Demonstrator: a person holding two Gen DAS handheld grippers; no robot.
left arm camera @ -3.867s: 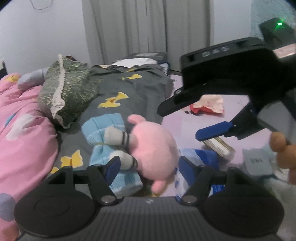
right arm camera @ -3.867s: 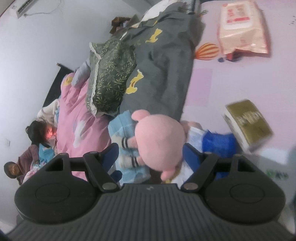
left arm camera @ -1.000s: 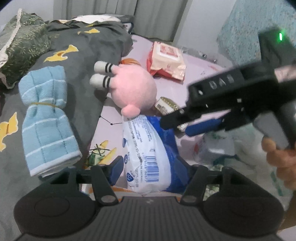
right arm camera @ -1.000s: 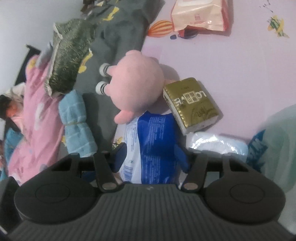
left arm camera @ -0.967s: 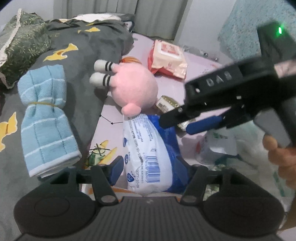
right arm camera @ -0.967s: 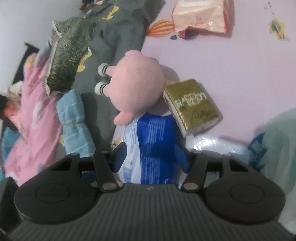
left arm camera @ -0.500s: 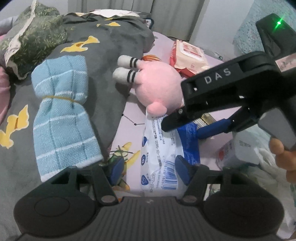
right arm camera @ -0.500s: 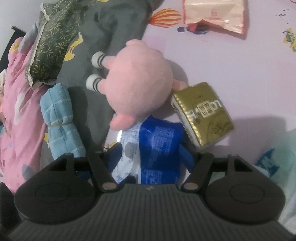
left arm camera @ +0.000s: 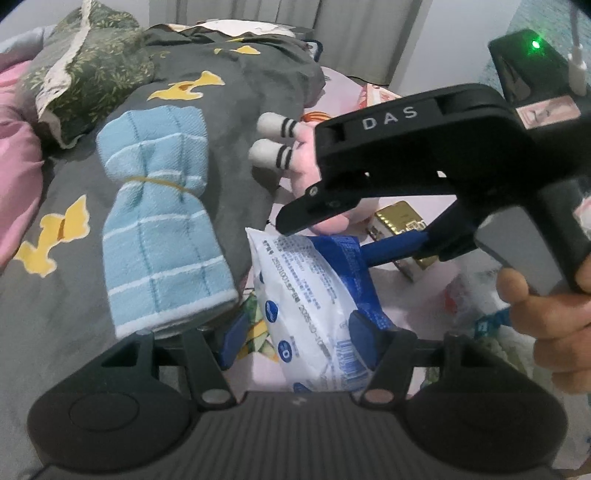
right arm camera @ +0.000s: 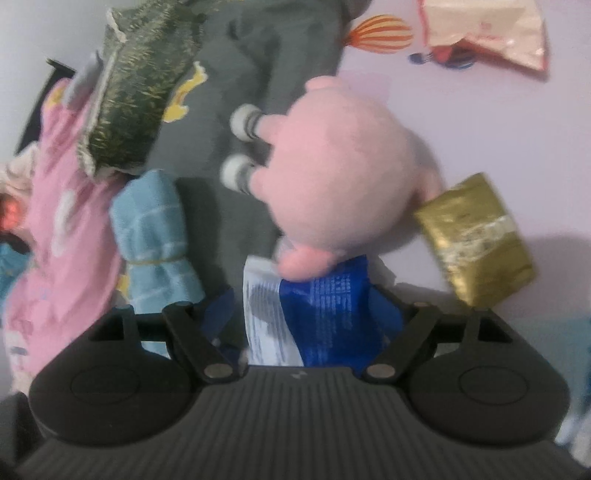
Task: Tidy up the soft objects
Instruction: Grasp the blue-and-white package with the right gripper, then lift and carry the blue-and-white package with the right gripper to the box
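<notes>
Left gripper [left arm camera: 295,339] grips the near end of a blue-and-white soft pack [left arm camera: 314,295], one blue pad pressed into the pack's right flank, the other at its left edge; whether that left pad bears on the plastic cannot be told for sure, though the pack sits wedged between them. Right gripper [right arm camera: 306,317], in a person's hand [left arm camera: 546,306], straddles the same pack from the right with its jaws opening, pads standing clear of the wrapper. By the look of it, the step in hand is settling the pack on the lilac bed sheet [right arm camera: 498,118] and letting it go, one tool already releasing.

The next move likely calls for the left gripper to ease off too, then both to draw back without dragging the limp wrapper along.

Just beyond the pack's far end lies a pink plush toy [right arm camera: 332,177], its snout resting on the pack's far end, striped white tips pointing left toward the dark grey quilt [left arm camera: 221,110]. A gold packet [right arm camera: 476,236] touches the toy's right side. Left of the pack, on the quilt, sits a rolled blue towel [left arm camera: 159,221] bound with a band; farther left, a green leaf-print cushion [left arm camera: 92,70] and pink bedding [right arm camera: 59,221]. A pink wipes pack [right arm camera: 484,29] lies at the far right.
</notes>
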